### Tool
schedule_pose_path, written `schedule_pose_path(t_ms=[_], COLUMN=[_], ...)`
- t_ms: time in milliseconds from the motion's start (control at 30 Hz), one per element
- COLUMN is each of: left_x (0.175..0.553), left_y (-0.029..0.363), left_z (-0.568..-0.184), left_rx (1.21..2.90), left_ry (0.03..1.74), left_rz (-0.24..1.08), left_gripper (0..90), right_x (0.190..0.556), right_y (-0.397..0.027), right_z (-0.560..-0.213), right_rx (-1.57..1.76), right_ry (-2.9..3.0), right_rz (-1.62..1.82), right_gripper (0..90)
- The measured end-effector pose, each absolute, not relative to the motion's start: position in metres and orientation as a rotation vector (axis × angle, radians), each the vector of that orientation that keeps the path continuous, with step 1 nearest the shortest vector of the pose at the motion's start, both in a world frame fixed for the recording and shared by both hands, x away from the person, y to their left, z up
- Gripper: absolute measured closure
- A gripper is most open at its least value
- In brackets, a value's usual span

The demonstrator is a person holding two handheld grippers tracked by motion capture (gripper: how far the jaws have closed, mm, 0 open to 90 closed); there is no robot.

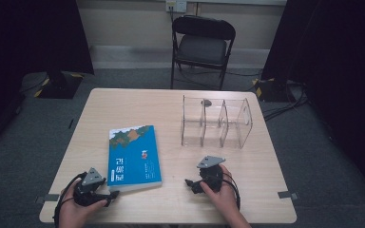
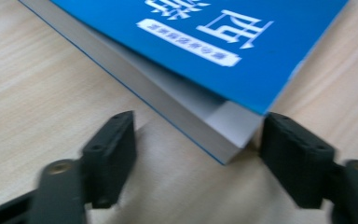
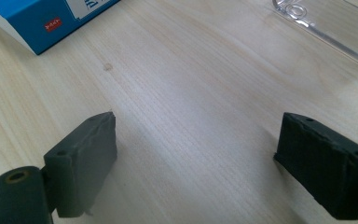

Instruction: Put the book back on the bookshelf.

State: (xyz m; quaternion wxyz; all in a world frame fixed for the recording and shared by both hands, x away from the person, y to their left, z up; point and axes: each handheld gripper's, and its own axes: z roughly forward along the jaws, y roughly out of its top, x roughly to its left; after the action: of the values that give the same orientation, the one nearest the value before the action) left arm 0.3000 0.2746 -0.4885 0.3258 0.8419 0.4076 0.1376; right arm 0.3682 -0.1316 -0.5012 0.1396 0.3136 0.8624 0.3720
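A blue paperback book (image 1: 134, 156) lies flat on the wooden table (image 1: 138, 102), left of centre. My left gripper (image 1: 110, 194) sits at the book's near left corner, low to the table. In the left gripper view the corner of the book (image 2: 205, 37) lies between the jaws of my left gripper (image 2: 198, 140). One jaw is at the corner's edge and the other stands apart from the page block, so the gripper is open. My right gripper (image 1: 190, 184) rests open right of the book, and in its own view my right gripper (image 3: 198, 140) has only bare wood between its jaws.
A clear plastic organizer (image 1: 216, 122) with several compartments stands at the back right of the table, and its edge (image 3: 335, 28) shows in the right gripper view beside the book's spine (image 3: 37, 23). A black folding chair (image 1: 202, 45) stands beyond the table.
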Motion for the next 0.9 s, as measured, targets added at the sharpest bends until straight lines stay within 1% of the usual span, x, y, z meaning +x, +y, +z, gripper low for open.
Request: schedule_pose_path(t_ms=[33, 200, 267, 333, 567, 900], left_x=[0.300, 0.300, 0.300, 0.301, 0.301, 0.304], left_y=[0.275, 0.270, 0.267, 0.266, 0.266, 0.264], left_z=[-0.489, -0.489, -0.490, -0.489, -0.488, -0.485], left_rx=[2.205, 2.231, 2.225, 2.228, 2.231, 2.240], left_ry=[1.060, 1.016, 1.020, 1.045, 1.045, 1.079], left_rz=[0.360, 0.373, 0.371, 0.373, 0.379, 0.348], left_gripper=[32.2, 32.0, 29.8, 32.6, 32.8, 33.3], right_x=[0.368, 0.368, 0.368, 0.368, 0.368, 0.368], right_y=[-0.132, -0.132, -0.132, -0.132, -0.132, -0.132], right_z=[-0.501, -0.501, -0.501, -0.501, -0.501, -0.501], right_rx=[0.906, 0.906, 0.906, 0.906, 0.906, 0.907], right_ry=[2.492, 2.492, 2.492, 2.492, 2.492, 2.492], right_rz=[1.075, 1.075, 1.075, 1.075, 1.075, 1.075], right_gripper=[11.4, 11.5, 11.5, 11.5, 11.5, 11.5])
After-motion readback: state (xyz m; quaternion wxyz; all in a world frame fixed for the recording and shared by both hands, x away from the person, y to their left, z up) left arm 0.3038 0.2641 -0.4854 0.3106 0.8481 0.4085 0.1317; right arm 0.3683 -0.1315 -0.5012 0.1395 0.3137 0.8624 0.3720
